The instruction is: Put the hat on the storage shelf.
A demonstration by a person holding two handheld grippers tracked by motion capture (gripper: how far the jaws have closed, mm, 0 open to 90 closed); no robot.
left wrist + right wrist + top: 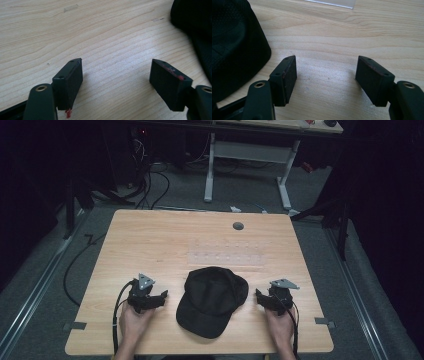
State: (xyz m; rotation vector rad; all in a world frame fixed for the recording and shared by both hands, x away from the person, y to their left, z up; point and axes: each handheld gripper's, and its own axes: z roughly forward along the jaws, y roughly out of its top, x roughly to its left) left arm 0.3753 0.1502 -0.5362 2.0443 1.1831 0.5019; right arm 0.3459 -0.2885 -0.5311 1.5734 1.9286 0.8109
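A black baseball cap (212, 299) lies on the wooden table (150, 245), its brim toward the near edge. To its left my left gripper (161, 296) rests low over the table, open, with bare wood between its jaws. In the left gripper view that gripper (116, 65) has the cap (195, 27) at the right edge. On the cap's other side my right gripper (258, 296) is open too and holds nothing. The right gripper view shows this gripper (326, 62) over bare wood with the cap (234, 45) at the left, apart from the fingers (287, 75).
A clear plastic strip (227, 258) lies flat beyond the cap, and its corner (337, 3) shows in the right gripper view. A grey round cap (238, 226) sits in the table's far side. Cables and a white desk frame (247, 167) stand on the floor behind.
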